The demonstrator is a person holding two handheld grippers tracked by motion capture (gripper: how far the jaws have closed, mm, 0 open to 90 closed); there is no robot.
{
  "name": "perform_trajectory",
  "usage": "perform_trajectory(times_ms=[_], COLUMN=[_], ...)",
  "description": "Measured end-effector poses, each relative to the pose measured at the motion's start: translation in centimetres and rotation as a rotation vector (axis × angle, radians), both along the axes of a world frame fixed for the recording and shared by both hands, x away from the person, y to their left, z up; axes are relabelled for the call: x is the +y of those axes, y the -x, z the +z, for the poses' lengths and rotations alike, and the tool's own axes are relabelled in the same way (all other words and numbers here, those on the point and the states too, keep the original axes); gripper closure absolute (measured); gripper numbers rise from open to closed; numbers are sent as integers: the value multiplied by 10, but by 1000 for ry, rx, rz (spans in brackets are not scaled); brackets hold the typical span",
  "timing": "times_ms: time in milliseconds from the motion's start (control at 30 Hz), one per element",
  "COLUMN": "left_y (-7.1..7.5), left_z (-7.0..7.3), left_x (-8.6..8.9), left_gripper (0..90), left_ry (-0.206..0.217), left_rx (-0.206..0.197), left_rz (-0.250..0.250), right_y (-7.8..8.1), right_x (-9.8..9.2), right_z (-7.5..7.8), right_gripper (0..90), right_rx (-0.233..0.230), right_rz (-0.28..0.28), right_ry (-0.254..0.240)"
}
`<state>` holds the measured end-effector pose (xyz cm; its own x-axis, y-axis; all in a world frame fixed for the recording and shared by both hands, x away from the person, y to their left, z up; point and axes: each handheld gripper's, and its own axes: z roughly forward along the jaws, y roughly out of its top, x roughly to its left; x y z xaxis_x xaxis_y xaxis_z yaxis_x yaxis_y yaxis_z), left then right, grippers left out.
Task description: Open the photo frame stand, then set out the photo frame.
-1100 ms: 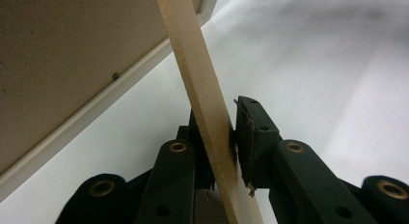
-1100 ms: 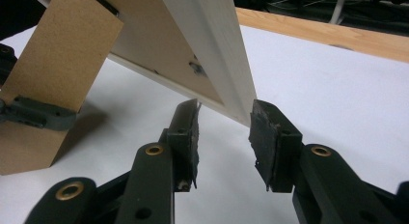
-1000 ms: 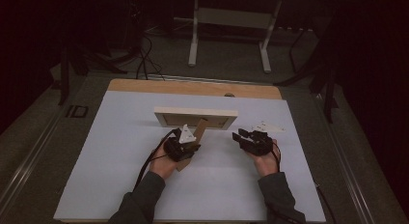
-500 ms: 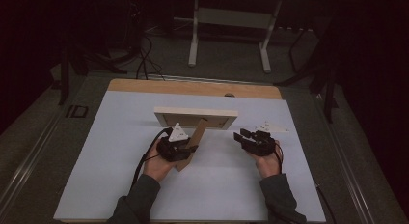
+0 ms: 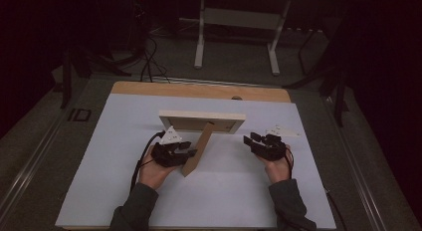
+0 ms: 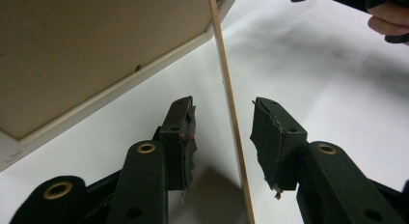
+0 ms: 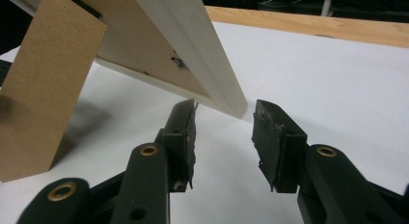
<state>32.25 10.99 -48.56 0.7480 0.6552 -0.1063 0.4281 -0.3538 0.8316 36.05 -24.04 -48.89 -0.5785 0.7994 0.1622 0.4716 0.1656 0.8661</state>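
left gripper [image 5: 191, 152]: jaws have just been opening; now spread, off the stand [image 5: 199, 150] between them, drawn back toward the tabletop's [image 5: 124, 116] left edge.
right gripper [image 5: 247, 140]: unmoved, jaws spread beside the frame [image 5: 201, 120].

A pale wooden picture frame [image 5: 201, 120] stands upright mid-table, back facing the person, propped on its cardboard stand [image 5: 197, 151]

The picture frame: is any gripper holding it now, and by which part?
Nothing is held. The left gripper is open around the frame's stand; the right gripper is open.
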Motion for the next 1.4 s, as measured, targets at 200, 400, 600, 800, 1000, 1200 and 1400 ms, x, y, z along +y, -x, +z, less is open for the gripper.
perform_trajectory(times_ms=[200,400,600,800,1000,1200,1400], left_y=[2,4,6,4,3,5,5], left_z=[1,2,4,5,4,4,4], left_x=[10,25,38,59,73,81,89], left_gripper=[601,598,599,610,631,680,753], left_ry=[1,19,40,105,138,141,165], left_rx=[5,5,3,18,48,42,55], left_rz=[23,64,92,129,139,164,188], right_y=[-1,-1,-1,-1,-5,-8,-15], right_x=[0,0,-1,-1,0,1,3], right_z=[-1,-2,-3,-2,2,7,15], right_gripper=[595,596,596,597,626,685,780], right_rx=[5,11,11,13,6,-1,-34], right_rz=[4,4,-2,-10,-22,-29,-42], right_ry=[4,7,16,17,33,35,40])
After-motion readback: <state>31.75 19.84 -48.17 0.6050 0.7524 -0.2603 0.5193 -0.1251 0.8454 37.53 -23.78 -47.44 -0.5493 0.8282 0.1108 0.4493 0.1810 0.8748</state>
